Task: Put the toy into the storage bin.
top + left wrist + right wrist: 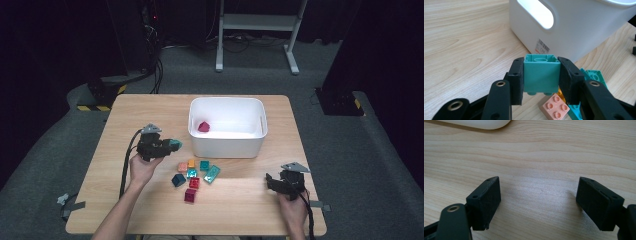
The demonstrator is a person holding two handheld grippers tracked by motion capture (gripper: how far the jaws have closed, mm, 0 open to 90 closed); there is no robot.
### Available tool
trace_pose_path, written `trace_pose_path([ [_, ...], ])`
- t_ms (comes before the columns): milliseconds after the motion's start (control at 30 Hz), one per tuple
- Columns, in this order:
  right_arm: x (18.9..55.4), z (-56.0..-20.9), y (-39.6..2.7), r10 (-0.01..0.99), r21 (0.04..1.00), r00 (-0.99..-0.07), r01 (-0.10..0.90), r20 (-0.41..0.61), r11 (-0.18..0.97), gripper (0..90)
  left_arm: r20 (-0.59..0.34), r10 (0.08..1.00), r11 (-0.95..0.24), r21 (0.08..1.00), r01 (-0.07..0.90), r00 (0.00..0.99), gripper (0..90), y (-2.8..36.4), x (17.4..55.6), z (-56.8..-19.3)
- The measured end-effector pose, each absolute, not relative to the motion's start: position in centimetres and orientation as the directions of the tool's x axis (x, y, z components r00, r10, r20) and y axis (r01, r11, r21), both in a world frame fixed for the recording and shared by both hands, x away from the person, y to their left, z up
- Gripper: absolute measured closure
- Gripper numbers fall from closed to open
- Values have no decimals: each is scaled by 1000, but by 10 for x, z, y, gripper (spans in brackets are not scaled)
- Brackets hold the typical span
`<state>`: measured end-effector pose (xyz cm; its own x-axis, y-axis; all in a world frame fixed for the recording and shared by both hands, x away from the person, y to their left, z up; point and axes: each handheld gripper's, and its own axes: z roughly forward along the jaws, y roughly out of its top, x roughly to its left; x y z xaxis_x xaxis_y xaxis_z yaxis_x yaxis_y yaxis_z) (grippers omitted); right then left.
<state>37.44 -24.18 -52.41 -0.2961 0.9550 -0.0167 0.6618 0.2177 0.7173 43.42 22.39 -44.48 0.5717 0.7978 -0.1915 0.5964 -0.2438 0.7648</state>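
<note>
High view: a white bin [227, 145] stands toward the far edge of the table [100, 200], right of centre. One dark red brick [203, 126] already lies inside it, at its left end. The left gripper [172, 145] hangs just left of the bin's near left corner with a teal brick [175, 145] between its tips. A cluster of loose bricks [194, 175] remains on the table in front of the bin, about eight pieces in orange, teal, blue and red. The right gripper [269, 181] rests near the right near corner, well apart from the cluster.

Left gripper view: the jaws are clamped on the teal brick [541, 75], pads pressing both side faces, hollow underside turned toward the bin wall [584, 32]. The brick is clear of the table, above a salmon brick [555, 107].

Right gripper view: the right gripper [537, 202] stands with jaws wide apart and nothing between them, over bare wood.

Assessment: sorting is at an early stage; one brick is binned, one is in transit, and the cluster is still to be cleared.
</note>
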Motion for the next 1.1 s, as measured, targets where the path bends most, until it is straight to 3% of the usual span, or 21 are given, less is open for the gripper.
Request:
trace_pose_path([
  [367, 374, -524, -242, 955, 717, -296, 662, -16, 217, 197, -176, 781, -252, 789, 560, 599, 587, 219, 433, -421],
  [767, 374, -524, -242, 954, 717, -298, 662, -16, 219, 197, -223, 755, -218, 801, 558, 616, 587, 216, 437, -401],
  [1100, 374, -524, -242, 954, 717, -298, 661, -16, 219, 197, -196, 753, -228, 818, 528, 628, 587, 211, 440, -374],
])
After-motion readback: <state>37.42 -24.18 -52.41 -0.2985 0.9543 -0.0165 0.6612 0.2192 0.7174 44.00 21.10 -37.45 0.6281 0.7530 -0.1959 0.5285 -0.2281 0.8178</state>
